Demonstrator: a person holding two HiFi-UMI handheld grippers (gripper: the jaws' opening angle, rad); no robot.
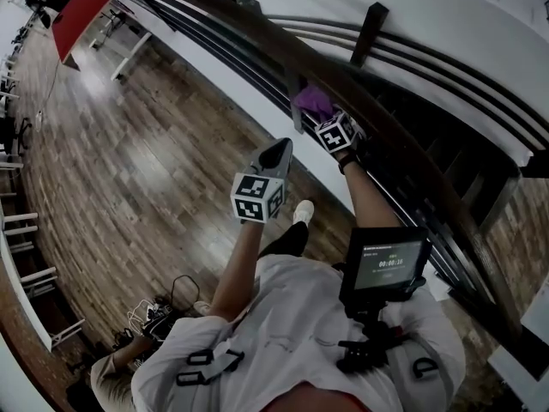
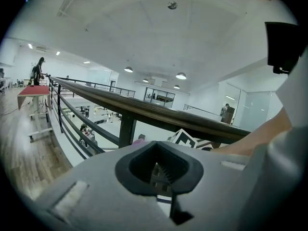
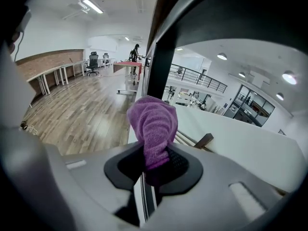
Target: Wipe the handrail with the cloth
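Observation:
The dark wooden handrail (image 1: 257, 33) runs diagonally from the upper left to the lower right of the head view. A purple cloth (image 1: 312, 102) rests against its near side. My right gripper (image 1: 317, 115) is shut on that cloth, just below the rail. In the right gripper view the cloth (image 3: 153, 124) sticks up out of the right gripper (image 3: 156, 165), with the handrail (image 3: 216, 13) close above and a dark post (image 3: 160, 66) behind. My left gripper (image 1: 277, 149) hovers shut and empty, nearer to me and short of the rail. From the left gripper (image 2: 161, 171) the handrail (image 2: 159, 113) crosses ahead.
Thin metal bars (image 1: 214, 54) run under the handrail, with a dark post (image 1: 367, 33) further along. A wooden floor (image 1: 129, 170) lies to the left, with a red table (image 1: 80, 11) far off and cables (image 1: 159, 314) near my feet. A small screen (image 1: 388, 264) is mounted at my chest.

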